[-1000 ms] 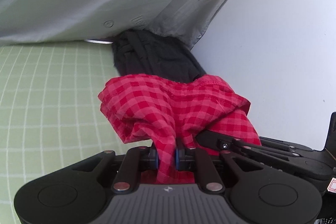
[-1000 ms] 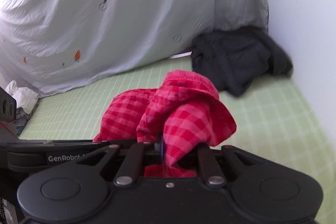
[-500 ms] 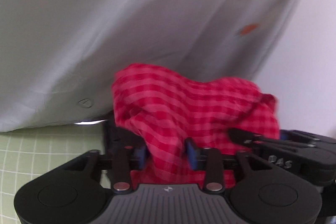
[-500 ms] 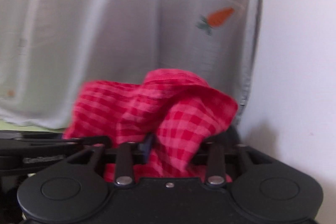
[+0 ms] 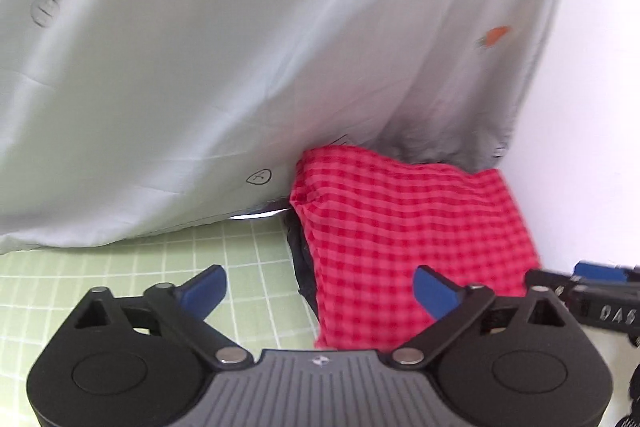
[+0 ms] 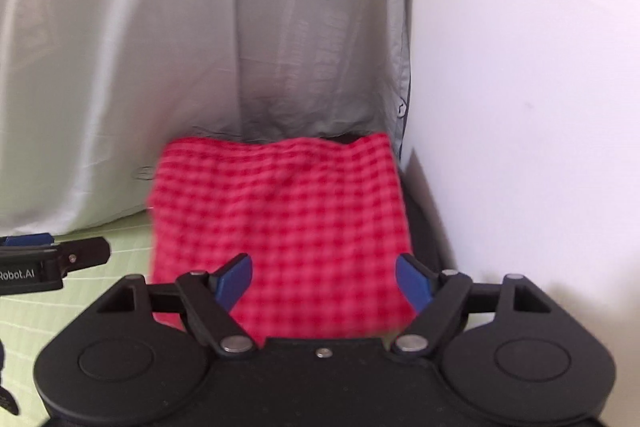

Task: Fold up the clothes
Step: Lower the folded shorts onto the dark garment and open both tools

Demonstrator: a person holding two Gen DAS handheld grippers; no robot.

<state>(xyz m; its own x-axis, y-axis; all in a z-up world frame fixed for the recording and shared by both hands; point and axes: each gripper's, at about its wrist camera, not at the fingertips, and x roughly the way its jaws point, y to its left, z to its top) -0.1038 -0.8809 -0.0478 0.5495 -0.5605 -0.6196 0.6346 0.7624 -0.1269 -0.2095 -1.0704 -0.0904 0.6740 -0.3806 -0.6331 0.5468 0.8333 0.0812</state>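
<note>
Pale green mat with a white grid [image 5: 120, 267] covers the surface, with a plain white wall [image 6: 520, 87] on the right and a big light grey sheet with little carrot prints [image 5: 240, 67] hanging behind everything.

Starting from the left tool [image 5: 320, 287]: its black frame fills the bottom of its own view, and the two blue-padded fingers [image 5: 204, 287] are spread wide and opening further. Nothing is pinched between them. The left finger sits over bare mat, and the right one sits over the edge of the red and pink gingham cloth [image 5: 400, 239].

The right tool [image 6: 324, 279] is in much the same state, jaws parted and opening. Its blue pads [image 6: 236, 277] stand on either side of the near edge of the gingham cloth [image 6: 280, 219], apparently not pressing on it, though the picture is a bit blurry there so I can't be fully sure.

The cloth itself lies as a roughly rectangular folded piece in the corner where the sheet meets the wall, its far edge right up against the sheet. A dark grey garment [image 5: 300, 259] peeks out from under its left side, and something dark shows along its right side too [image 6: 424, 227]. Each tool's tip also pokes into the other's view from the side.
</note>
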